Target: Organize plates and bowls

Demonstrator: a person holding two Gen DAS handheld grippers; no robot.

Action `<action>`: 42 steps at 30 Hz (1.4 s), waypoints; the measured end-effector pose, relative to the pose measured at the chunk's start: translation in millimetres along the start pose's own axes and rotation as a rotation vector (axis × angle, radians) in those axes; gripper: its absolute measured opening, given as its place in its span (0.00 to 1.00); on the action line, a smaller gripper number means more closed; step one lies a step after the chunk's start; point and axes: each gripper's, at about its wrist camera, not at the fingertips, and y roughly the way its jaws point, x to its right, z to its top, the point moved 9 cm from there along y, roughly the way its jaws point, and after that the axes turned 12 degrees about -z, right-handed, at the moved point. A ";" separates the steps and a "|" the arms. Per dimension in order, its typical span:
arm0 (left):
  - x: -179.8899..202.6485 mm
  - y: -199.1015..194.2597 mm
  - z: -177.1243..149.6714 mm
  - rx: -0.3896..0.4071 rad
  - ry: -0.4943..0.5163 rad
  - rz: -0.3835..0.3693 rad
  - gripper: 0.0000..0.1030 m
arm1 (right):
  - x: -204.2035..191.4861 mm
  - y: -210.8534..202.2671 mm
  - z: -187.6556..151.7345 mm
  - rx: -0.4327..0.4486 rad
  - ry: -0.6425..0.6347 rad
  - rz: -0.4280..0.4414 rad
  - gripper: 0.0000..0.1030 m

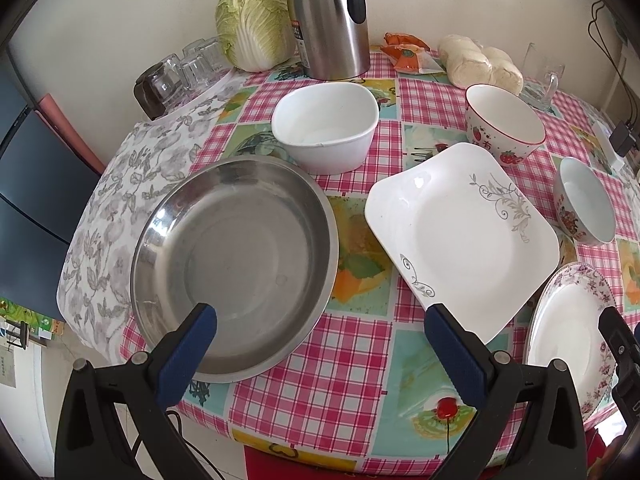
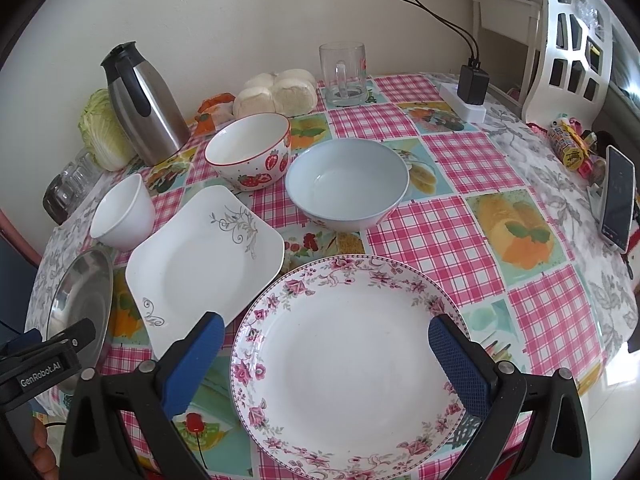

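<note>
On the checked tablecloth lie a steel pan [image 1: 236,264], a white square bowl [image 1: 326,126], a white square plate [image 1: 460,236], a strawberry bowl [image 1: 504,124], a pale blue bowl [image 1: 586,202] and a floral round plate [image 1: 572,332]. My left gripper [image 1: 320,312] is open above the table's near edge, between the pan and the square plate. In the right wrist view my right gripper [image 2: 326,330] is open over the floral plate [image 2: 348,364], with the square plate [image 2: 200,264], blue bowl [image 2: 347,182], strawberry bowl [image 2: 248,150], white bowl [image 2: 122,210] and pan [image 2: 82,300] beyond.
A steel thermos [image 1: 328,16], cabbage [image 1: 254,24], upturned glasses [image 1: 180,72], buns [image 1: 480,60] and a glass mug [image 2: 344,74] stand at the back. A charger and power strip [image 2: 472,88], a phone [image 2: 618,200] and small packets sit at the right.
</note>
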 end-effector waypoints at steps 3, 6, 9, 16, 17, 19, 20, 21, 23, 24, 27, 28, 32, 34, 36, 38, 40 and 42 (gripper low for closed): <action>0.2 0.1 0.4 0.001 -0.002 0.000 1.00 | -0.1 0.0 -0.1 0.000 0.000 0.000 1.00; 0.4 0.3 0.3 0.000 -0.002 0.000 1.00 | 0.0 0.0 0.3 0.000 0.000 0.000 1.00; 0.6 1.0 0.1 -0.001 -0.004 -0.002 1.00 | -0.1 0.1 0.2 0.000 -0.001 0.000 1.00; -1.7 3.7 -1.9 -0.011 -0.016 -0.008 1.00 | -0.1 0.1 0.3 -0.001 -0.001 0.001 1.00; -1.9 3.9 -1.2 -0.014 -0.016 -0.008 1.00 | -0.2 0.2 0.2 -0.001 -0.001 0.001 1.00; -2.2 4.1 -1.6 -0.016 -0.017 -0.009 1.00 | -0.1 0.2 0.4 -0.001 -0.001 0.000 1.00; -1.8 4.1 -1.2 -0.017 -0.017 -0.009 1.00 | -0.2 0.2 0.3 -0.001 -0.001 0.001 1.00; -1.9 4.1 -1.3 -0.017 -0.018 -0.008 1.00 | -0.2 0.2 0.4 -0.001 -0.001 0.001 1.00; -1.8 4.1 -1.3 -0.017 -0.018 -0.008 1.00 | -0.3 0.2 0.5 -0.001 -0.001 0.000 1.00; -1.8 4.1 -1.4 -0.017 -0.018 -0.008 1.00 | -0.3 0.3 0.4 -0.001 -0.001 0.000 1.00; -1.8 4.1 -1.3 -0.017 -0.018 -0.009 1.00 | -0.2 0.0 0.6 -0.001 -0.001 0.001 1.00; -1.7 4.2 -1.3 -0.017 -0.018 -0.009 1.00 | -0.2 0.0 0.6 -0.001 -0.001 0.000 1.00; -2.2 5.9 -2.5 -0.019 -0.020 -0.012 1.00 | -0.3 0.0 0.6 -0.002 -0.001 0.000 1.00; -2.7 6.9 -3.0 -0.021 -0.023 -0.015 1.00 | -0.7 0.2 0.1 -0.001 -0.002 0.000 1.00; -3.2 7.7 -3.1 -0.024 -0.028 -0.019 1.00 | -2.2 1.1 -0.8 -0.001 -0.005 -0.002 1.00; -4.3 8.0 -3.1 -0.026 -0.032 -0.024 1.00 | -4.0 1.9 -1.4 -0.002 -0.010 -0.003 1.00; -5.0 7.2 -1.4 -0.024 -0.037 -0.031 1.00 | -7.4 2.2 -0.7 -0.001 -0.020 -0.002 1.00; -6.6 6.7 -1.0 -0.022 -0.045 -0.035 1.00 | -12.8 2.5 0.1 0.003 -0.039 -0.001 1.00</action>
